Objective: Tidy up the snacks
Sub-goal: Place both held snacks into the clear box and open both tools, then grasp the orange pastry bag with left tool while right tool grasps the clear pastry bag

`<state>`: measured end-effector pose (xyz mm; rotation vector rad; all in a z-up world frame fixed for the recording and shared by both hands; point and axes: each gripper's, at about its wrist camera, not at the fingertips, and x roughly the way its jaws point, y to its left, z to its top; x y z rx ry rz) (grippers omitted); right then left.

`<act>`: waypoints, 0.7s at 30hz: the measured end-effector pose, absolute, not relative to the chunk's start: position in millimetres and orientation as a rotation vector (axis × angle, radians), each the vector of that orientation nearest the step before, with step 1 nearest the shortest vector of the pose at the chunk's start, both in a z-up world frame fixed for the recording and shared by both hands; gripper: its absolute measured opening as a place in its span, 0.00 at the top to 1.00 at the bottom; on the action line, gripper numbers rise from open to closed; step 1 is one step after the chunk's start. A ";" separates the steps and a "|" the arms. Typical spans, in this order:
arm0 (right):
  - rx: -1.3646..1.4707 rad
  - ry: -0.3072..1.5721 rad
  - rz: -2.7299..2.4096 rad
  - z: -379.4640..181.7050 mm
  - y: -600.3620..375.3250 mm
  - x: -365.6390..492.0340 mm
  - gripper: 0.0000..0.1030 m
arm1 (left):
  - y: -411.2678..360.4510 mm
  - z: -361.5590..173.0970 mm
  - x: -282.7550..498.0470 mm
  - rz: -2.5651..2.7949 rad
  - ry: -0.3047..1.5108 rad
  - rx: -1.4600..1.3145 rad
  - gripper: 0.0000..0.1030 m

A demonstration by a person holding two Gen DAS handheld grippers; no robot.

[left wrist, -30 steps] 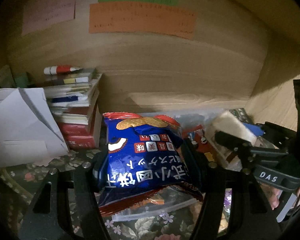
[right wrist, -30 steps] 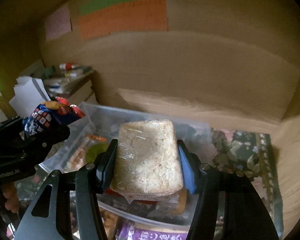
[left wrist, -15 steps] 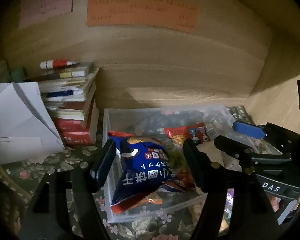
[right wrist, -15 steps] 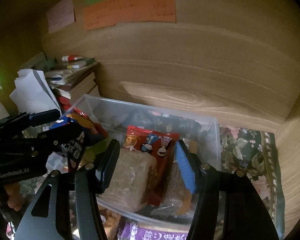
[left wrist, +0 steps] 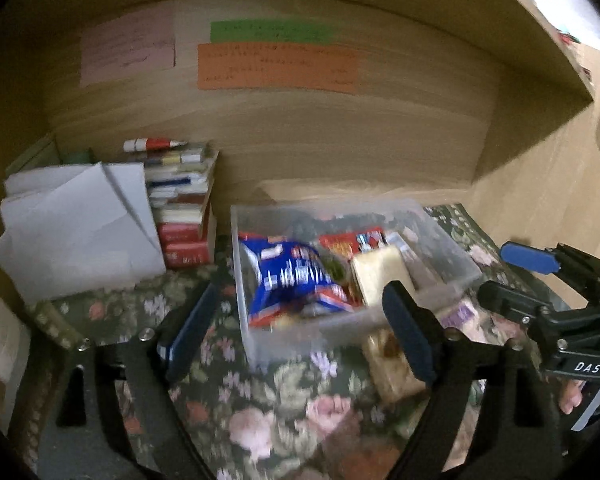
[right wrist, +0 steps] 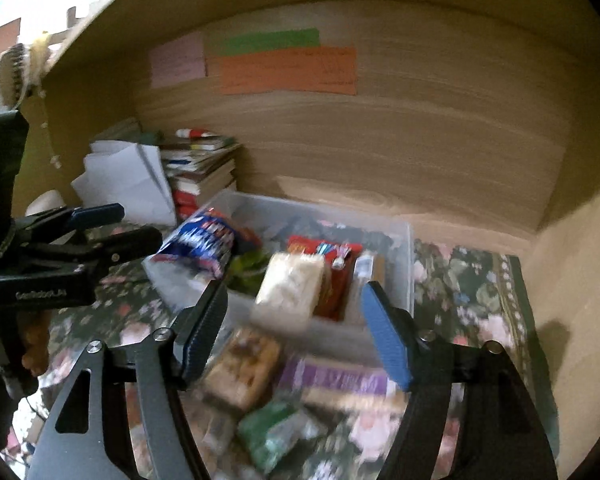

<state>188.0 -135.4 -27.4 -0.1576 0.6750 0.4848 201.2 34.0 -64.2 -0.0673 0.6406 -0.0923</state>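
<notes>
A clear plastic bin (left wrist: pixel 452 256) (right wrist: pixel 404 252) stands on the floral cloth. In it lie a blue snack bag (left wrist: pixel 288 276) (right wrist: pixel 204 240), a pale rice-cake block (left wrist: pixel 378 276) (right wrist: pixel 290 288) and a red packet (left wrist: pixel 352 240) (right wrist: pixel 324 252). My left gripper (left wrist: pixel 296 332) is open and empty, pulled back in front of the bin. My right gripper (right wrist: pixel 296 328) is open and empty, just in front of the bin. Each gripper shows in the other's view: the right one (left wrist: pixel 516 280), the left one (right wrist: pixel 116 224).
Loose snacks lie in front of the bin: a brown-topped packet (right wrist: pixel 242 364) (left wrist: pixel 388 360), a purple box (right wrist: pixel 336 380) and a green packet (right wrist: pixel 272 432). A stack of books (left wrist: pixel 180 200) and white papers (left wrist: pixel 80 232) stand left. A wooden back wall (left wrist: pixel 340 140) carries coloured notes.
Both grippers have let go of their snacks in the bin, the blue bag on the left and the rice-cake block on the right. Both have opened and drawn back from the bin.
</notes>
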 end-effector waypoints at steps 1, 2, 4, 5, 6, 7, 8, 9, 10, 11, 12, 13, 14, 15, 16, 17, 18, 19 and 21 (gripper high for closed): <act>-0.156 0.676 0.487 -28.3 -135.7 183.4 0.35 | 33.9 -65.6 196.0 -0.093 0.644 -0.068 0.15; -0.152 0.679 0.492 -30.0 -136.4 177.1 0.35 | 33.3 -68.6 188.2 -0.095 0.650 -0.067 0.15; -0.142 0.695 0.510 -34.7 -135.3 166.3 0.35 | 32.2 -73.4 177.4 -0.095 0.659 -0.066 0.15; -0.139 0.707 0.523 -38.5 -133.5 160.4 0.35 | 31.7 -76.3 171.8 -0.095 0.666 -0.067 0.15; -0.139 0.714 0.530 -41.8 -131.4 156.3 0.35 | 31.4 -79.4 166.4 -0.096 0.674 -0.071 0.15; -0.141 0.721 0.537 -46.1 -128.6 151.2 0.35 | 31.3 -82.1 161.8 -0.096 0.680 -0.074 0.14; -0.142 0.727 0.544 -49.2 -126.8 146.1 0.35 | 30.2 -84.7 157.6 -0.096 0.688 -0.075 0.14; -0.143 0.735 0.552 -52.5 -124.6 143.2 0.35 | 28.5 -87.3 153.2 -0.097 0.695 -0.073 0.14; -0.144 0.744 0.560 -56.2 -122.2 140.3 0.35 | 26.7 -89.4 149.1 -0.098 0.699 -0.069 0.14; -0.147 0.757 0.568 -62.0 -119.6 135.8 0.35 | 25.0 -91.5 145.3 -0.100 0.703 -0.067 0.14; -0.154 0.767 0.570 -66.1 -116.9 134.6 0.35 | 23.3 -93.4 141.2 -0.105 0.706 -0.066 0.14; -0.161 0.776 0.568 -69.6 -115.3 132.8 0.35 | 21.9 -95.4 138.4 -0.108 0.711 -0.066 0.14; -0.164 0.789 0.566 -74.8 -116.0 130.7 0.35 | 20.4 -97.2 135.1 -0.111 0.715 -0.067 0.14; -0.161 0.799 0.568 -77.5 -116.8 129.0 0.35 | 19.5 -99.0 132.9 -0.115 0.720 -0.068 0.14; -0.154 0.809 0.569 -79.9 -118.9 128.4 0.35 | 18.0 -100.8 130.9 -0.120 0.726 -0.071 0.14; -0.146 0.816 0.569 -81.4 -120.9 127.9 0.35 | 16.0 -102.4 129.2 -0.125 0.731 -0.073 0.14; -0.143 0.819 0.565 -82.1 -123.0 127.3 0.35 | 13.7 -103.8 127.4 -0.131 0.735 -0.074 0.14; -0.145 0.817 0.558 -82.2 -124.5 125.6 0.35 | 11.1 -105.0 125.9 -0.138 0.737 -0.074 0.14; -0.150 0.811 0.546 -81.4 -128.9 123.0 0.35 | 5.0 -106.7 122.8 -0.153 0.741 -0.073 0.14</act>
